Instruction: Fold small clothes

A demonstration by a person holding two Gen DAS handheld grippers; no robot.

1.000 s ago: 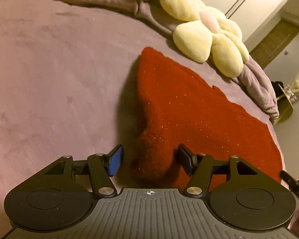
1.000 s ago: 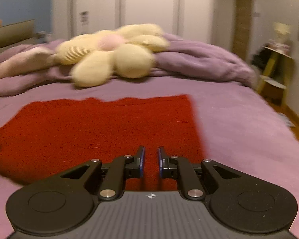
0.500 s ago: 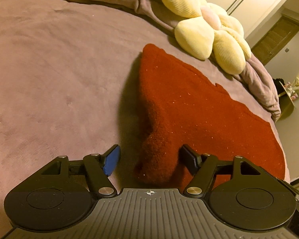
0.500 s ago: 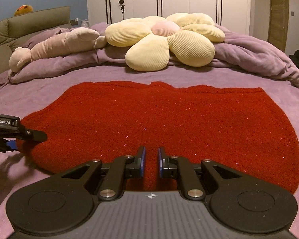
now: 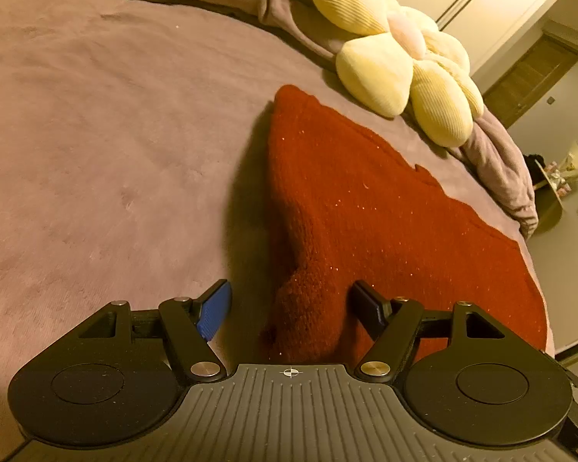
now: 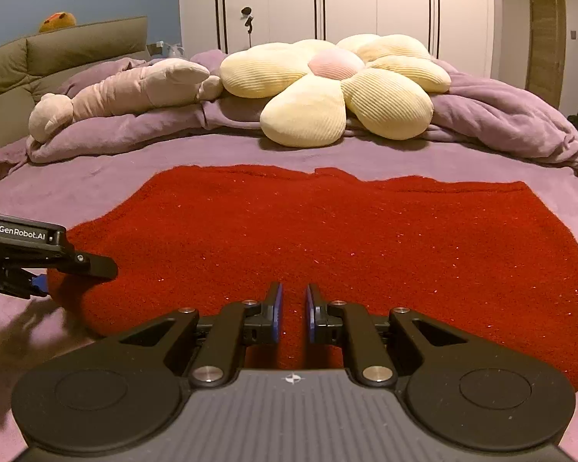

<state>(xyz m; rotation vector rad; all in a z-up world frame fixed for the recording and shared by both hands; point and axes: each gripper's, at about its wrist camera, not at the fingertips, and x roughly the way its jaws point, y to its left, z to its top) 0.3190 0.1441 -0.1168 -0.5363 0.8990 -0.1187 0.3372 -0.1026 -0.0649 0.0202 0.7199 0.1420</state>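
Observation:
A red knitted garment lies spread on the purple bed. It also shows in the left wrist view. My left gripper is open, its jaws wide apart around the garment's raised near-left corner, which sits between the fingers. The left gripper also shows at the left edge of the right wrist view. My right gripper has its jaws nearly together with a narrow gap, low over the garment's near edge, and I cannot tell if cloth is pinched.
A cream flower-shaped cushion and a long pink plush toy lie on a rumpled purple blanket at the back. White wardrobe doors stand behind. The bed's right edge drops to the floor.
The right wrist view has swung left and steadied, so the garment and the left gripper show. The left gripper has edged a little further over the garment's corner, still open.

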